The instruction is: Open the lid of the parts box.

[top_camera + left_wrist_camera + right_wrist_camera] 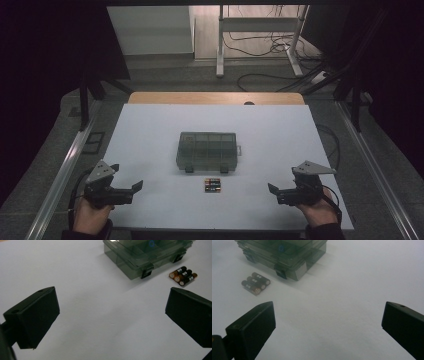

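A translucent grey compartment box (207,151) with its lid shut lies in the middle of the white board (150,130). Three black and copper batteries (212,185) lie side by side just in front of it. My left gripper (126,178) rests at the board's near left corner, open and empty, pointing toward the middle. My right gripper (284,181) mirrors it at the near right, also open and empty. In the left gripper view the box (140,257) and batteries (183,276) lie beyond the wide-apart jaws of the left gripper (112,305). In the right gripper view the box (287,255) and batteries (255,283) lie ahead of the right gripper (328,315).
A small blue item (151,243) shows through the box lid. A wooden table edge (215,97) runs behind the board. Metal rails (65,165) flank both sides. A desk frame (220,45) and loose cables (270,47) are on the floor beyond.
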`<state>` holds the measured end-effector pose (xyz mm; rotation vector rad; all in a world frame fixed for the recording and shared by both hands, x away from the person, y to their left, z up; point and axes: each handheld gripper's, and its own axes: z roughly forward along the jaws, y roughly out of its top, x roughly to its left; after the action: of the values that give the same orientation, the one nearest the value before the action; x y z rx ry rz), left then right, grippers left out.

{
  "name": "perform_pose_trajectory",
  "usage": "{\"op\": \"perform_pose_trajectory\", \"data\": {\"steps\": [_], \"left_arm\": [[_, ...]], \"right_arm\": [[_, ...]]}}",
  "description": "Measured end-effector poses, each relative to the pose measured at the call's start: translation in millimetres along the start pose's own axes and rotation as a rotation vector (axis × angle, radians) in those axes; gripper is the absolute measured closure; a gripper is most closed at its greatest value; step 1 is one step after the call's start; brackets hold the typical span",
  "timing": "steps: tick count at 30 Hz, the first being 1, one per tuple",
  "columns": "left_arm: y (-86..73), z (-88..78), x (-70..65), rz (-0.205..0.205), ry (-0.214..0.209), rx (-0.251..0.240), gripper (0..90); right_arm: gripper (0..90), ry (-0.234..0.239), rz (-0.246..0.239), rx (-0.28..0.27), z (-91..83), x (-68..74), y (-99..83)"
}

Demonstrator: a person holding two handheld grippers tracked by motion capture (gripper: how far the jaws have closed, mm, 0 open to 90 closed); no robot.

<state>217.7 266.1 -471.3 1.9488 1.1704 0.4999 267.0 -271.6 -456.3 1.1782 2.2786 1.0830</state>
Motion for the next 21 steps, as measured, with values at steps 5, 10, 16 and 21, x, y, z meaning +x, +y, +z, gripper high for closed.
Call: {"op": "perform_pose_trajectory", "data": {"steps": [5,10,16,21], "left_arm": [[0.2,0.9,1.4,-0.004,-0.017,-0.003,1.0],[0.8,2.3,1.9,-0.012,-0.010,0.005,0.9],[0.2,1.9,2.7,-0.034,0.001,0.002,0.3],[0.6,2.8,3.3,-0.044,0.005,0.011,0.3]], "right_arm": [[0.0,-0.007,-0.007,0.002,-0.5,1.1,-0.6],[0.0,-0.009,-0.006,0.005,-0.8,1.4,-0.9],[0.0,0.003,-0.012,0.022,1.1,1.6,0.0],[0.0,0.015,-0.035,0.041,3.8,3.6,1.1]]}}
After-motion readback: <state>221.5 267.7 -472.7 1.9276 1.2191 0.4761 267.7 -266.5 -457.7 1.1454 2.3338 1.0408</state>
